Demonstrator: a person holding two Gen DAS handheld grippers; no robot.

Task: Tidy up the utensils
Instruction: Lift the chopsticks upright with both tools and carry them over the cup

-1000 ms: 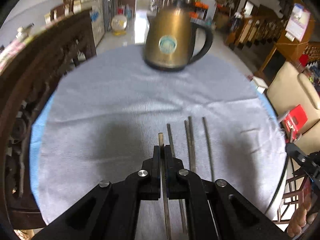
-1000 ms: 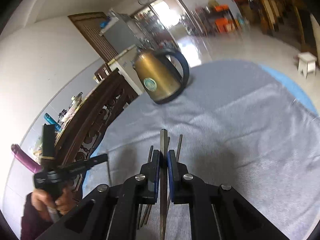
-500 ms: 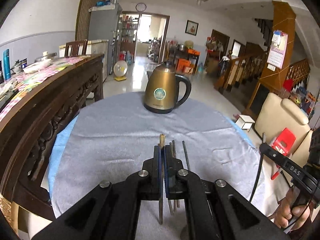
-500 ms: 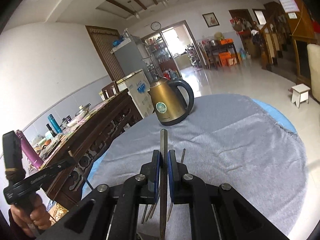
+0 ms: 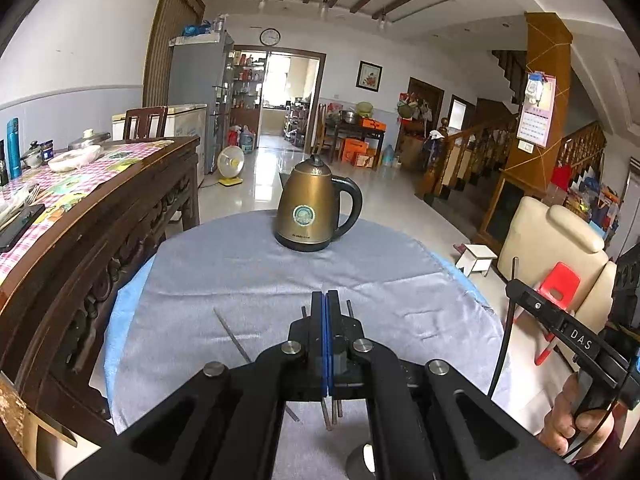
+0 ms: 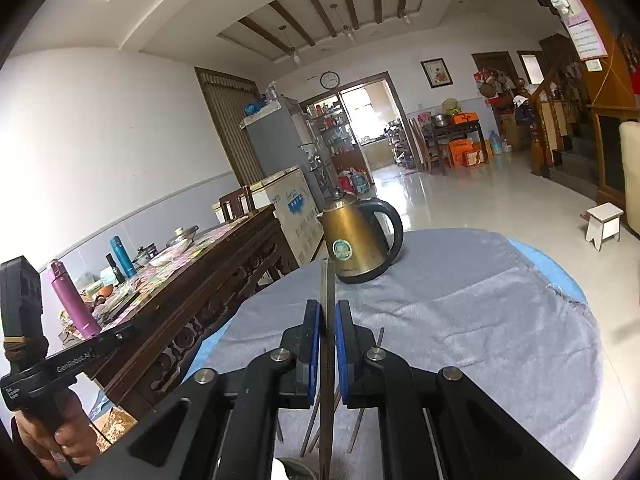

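Several thin grey metal chopsticks lie on the grey cloth [image 5: 248, 276] of a round table. One chopstick [image 5: 234, 338] lies apart, slanted, left of my left gripper [image 5: 325, 300], whose blue pads are pressed together with nothing between them. Others [image 5: 349, 306] show under it. My right gripper [image 6: 329, 312] is shut on one chopstick [image 6: 329, 280] that sticks up past its fingertips, held above the table. More chopsticks [image 6: 380, 336] lie below it.
A bronze electric kettle [image 5: 310, 210] stands at the far side of the table. A carved wooden sideboard [image 5: 100, 216] with bottles and dishes runs along the left. A cream armchair [image 5: 556, 240] and red stool [image 5: 560, 280] stand to the right. A metal cup rim [image 5: 362, 458] shows near me.
My left gripper has let go of its chopstick, which now lies slanted on the cloth, and has closed empty. Both grippers rose and tilted up. The right still holds its chopstick.
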